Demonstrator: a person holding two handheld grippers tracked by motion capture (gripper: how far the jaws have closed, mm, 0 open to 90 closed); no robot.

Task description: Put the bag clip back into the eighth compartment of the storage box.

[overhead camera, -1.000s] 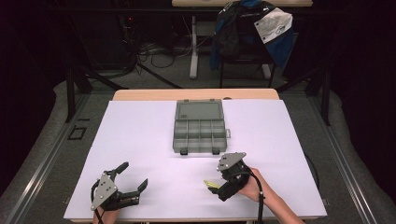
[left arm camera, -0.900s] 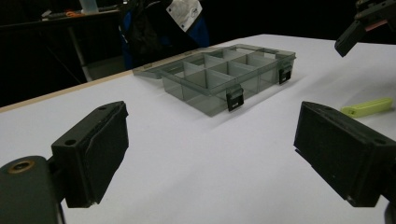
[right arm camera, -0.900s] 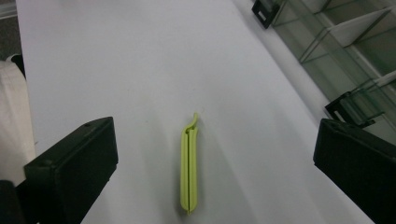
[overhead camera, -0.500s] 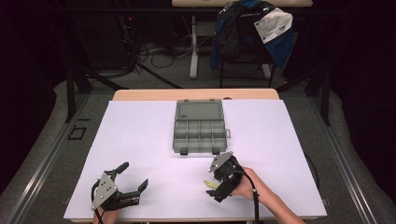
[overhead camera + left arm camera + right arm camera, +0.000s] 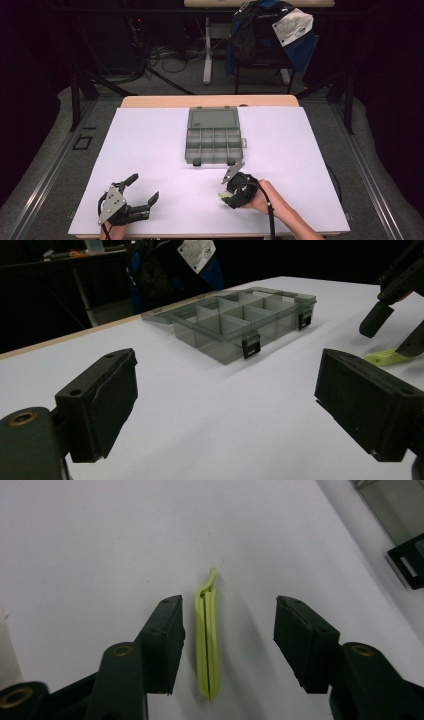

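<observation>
The white table (image 5: 150, 150) is a broad, matte sheet, left bare so a small part stands out on it. At its far middle sits the compartment box (image 5: 214, 145), smoky translucent plastic with thin dividers and two black latches on its near wall, its lid laid flat behind it, by my reading ready to take parts. Down at the near edge, the left gripper (image 5: 142, 189) rests low with its jaws spread wide and nothing between them (parked, by the look of it), blocky black pads facing each other. Now the action: the right gripper (image 5: 224, 192) points down at the table near the box, and its jaws have just been closing around the yellow-green clip (image 5: 207, 640). That clip lies flat on the table between the pads, just beside one and clear of the other, so not pinched yet. It's slim, glossy plastic, folded double with a curled tip.
</observation>
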